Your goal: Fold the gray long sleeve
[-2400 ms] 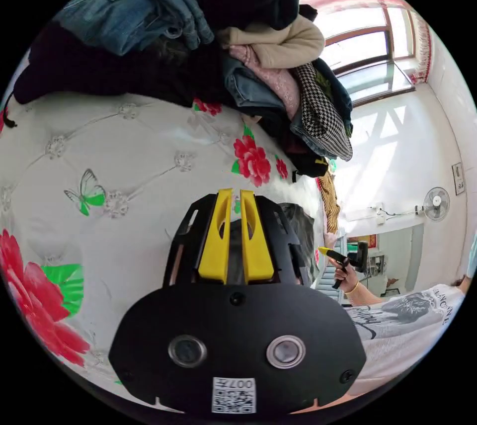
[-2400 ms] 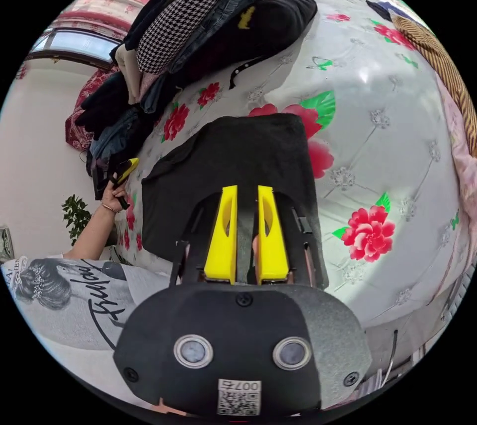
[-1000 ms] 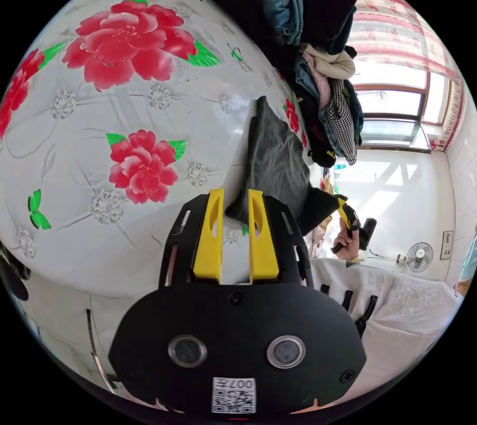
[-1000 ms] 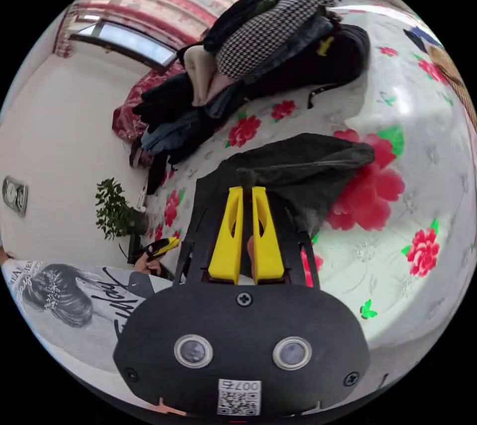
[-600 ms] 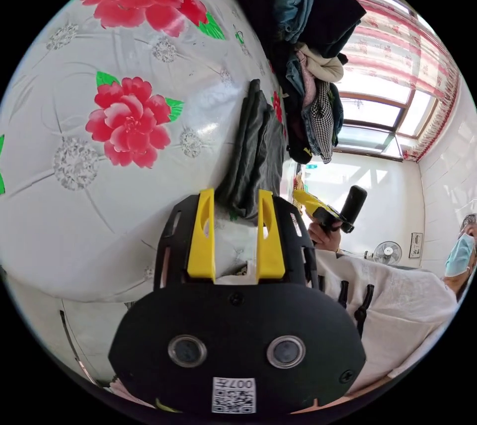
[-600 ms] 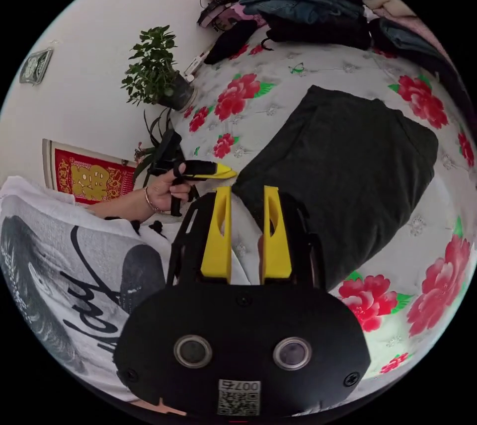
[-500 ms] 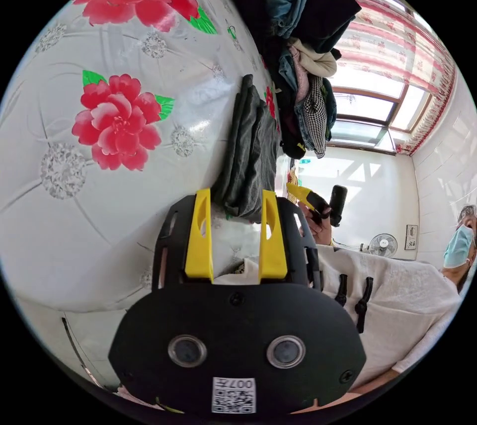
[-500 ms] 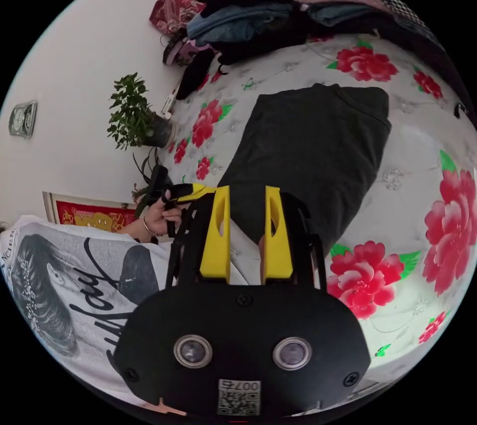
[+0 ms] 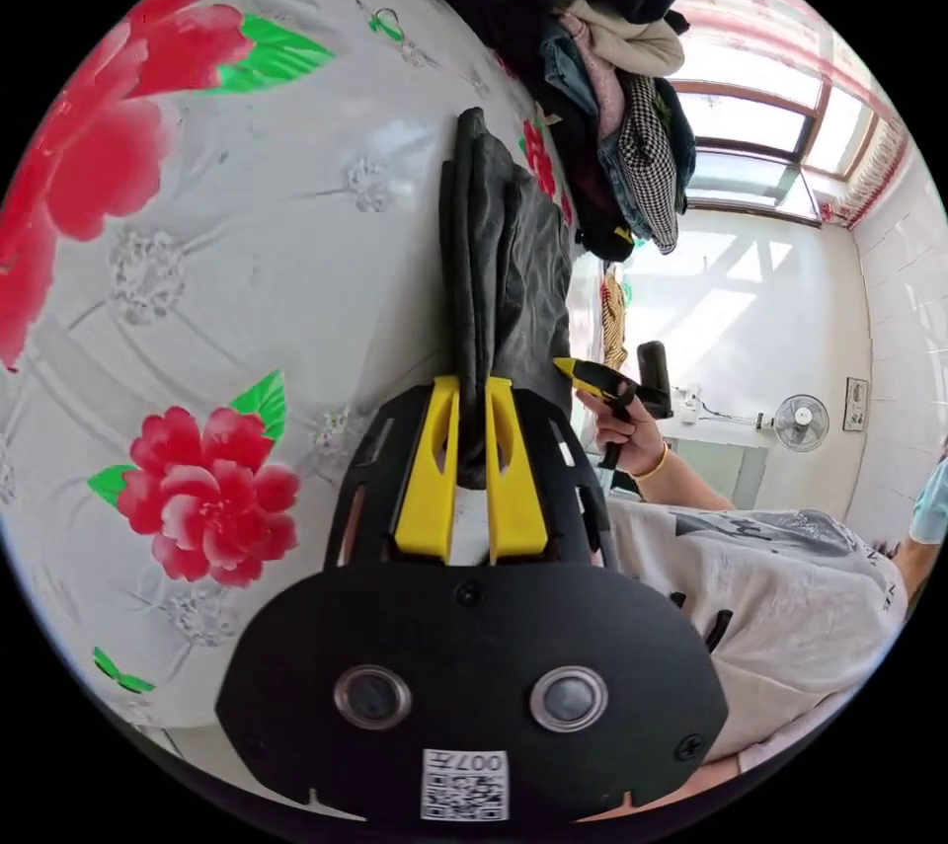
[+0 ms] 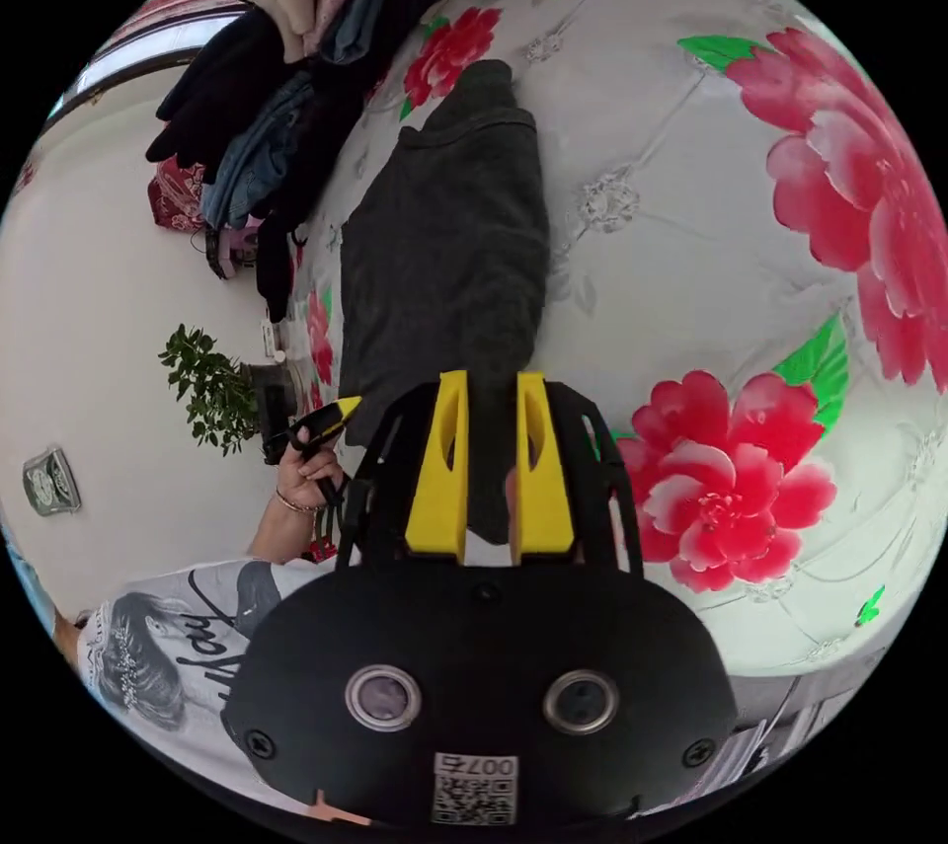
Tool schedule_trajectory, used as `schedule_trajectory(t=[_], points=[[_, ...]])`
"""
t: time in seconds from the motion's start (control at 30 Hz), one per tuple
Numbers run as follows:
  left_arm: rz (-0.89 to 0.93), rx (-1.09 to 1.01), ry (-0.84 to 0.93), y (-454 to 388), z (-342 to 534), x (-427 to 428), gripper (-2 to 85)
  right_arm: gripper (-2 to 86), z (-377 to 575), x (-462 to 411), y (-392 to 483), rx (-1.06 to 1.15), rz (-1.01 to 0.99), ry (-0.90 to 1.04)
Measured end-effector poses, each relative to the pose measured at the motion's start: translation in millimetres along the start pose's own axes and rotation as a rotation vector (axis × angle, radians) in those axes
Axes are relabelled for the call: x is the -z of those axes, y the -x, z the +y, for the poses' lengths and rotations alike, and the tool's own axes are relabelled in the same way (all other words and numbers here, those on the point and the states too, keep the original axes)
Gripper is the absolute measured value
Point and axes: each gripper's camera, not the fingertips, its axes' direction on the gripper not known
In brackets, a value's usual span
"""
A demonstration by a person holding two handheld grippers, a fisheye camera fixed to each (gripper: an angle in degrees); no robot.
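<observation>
Gripping the near end of the folded dark gray long-sleeve top (image 9: pixel 499 252), my left tongs (image 9: pixel 470 395) have both yellow jaws pressed on its stacked edge, seen in the left gripper view. The top lies in a narrow, layered bundle on the glossy white quilted bed cover printed with red flowers (image 9: pixel 247 291), running away from me toward the heap of mixed clothes (image 9: pixel 592 64) at the far side of the bed. My right tongs (image 9: pixel 583 375) show past the bundle, in my hand off the bed's near edge, well apart from the cloth.

In the right gripper view, the same top (image 10: pixel 449 242) stretches as a long strip from the near edge of the bed cover (image 10: pixel 691 222) toward the clothes heap (image 10: pixel 296 44). My right tongs (image 10: pixel 491 395) sit with cloth between the jaws, but there is a gap and I cannot tell whether they pinch it. My left tongs (image 10: pixel 331 415) appear by my hand near a potted green plant (image 10: pixel 212 385).

To finish well, I judge I should catch every layer at both near corners, lift evenly, and carry the end straight over to the far end, keeping edges aligned so nothing slips or skews.
</observation>
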Motion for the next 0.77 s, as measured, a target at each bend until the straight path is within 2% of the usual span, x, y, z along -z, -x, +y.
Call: schedule_trajectory(t=[0.13, 0.23, 0.3, 0.4, 0.5, 0.57, 0.63, 0.77], points=[[-0.049, -0.003, -0.128, 26, -7, 39, 4.3, 8.5, -41, -53, 65, 0.144, 0.005, 0.112], [-0.198, 0.060, -0.254, 61, 11, 84, 4.4, 8.1, -66, -113, 148, 0.334, 0.022, 0.216], [-0.381, 0.180, -0.374, 89, 45, 116, 4.7, 7.7, -67, -156, 217, 0.503, 0.082, 0.273], [-0.575, 0.306, -0.505, 113, 99, 130, 4.8, 7.4, -49, -190, 272, 0.698, 0.172, 0.327], [-0.671, 0.396, -0.577, 118, 149, 109, 4.4, 6.9, -20, -203, 271, 0.814, 0.363, 0.336], [-0.705, 0.389, -0.606, 107, 171, 83, 4.2, 6.5, -5, -200, 248, 0.817, 0.480, 0.338], [-0.738, 0.345, -0.603, 89, 181, 48, 4.0, 6.1, 13, -188, 217, 0.807, 0.577, 0.345], [-0.794, 0.142, -0.457, 38, 159, -70, 3.8, 5.3, 67, -137, 152, 0.826, 0.848, 0.279]])
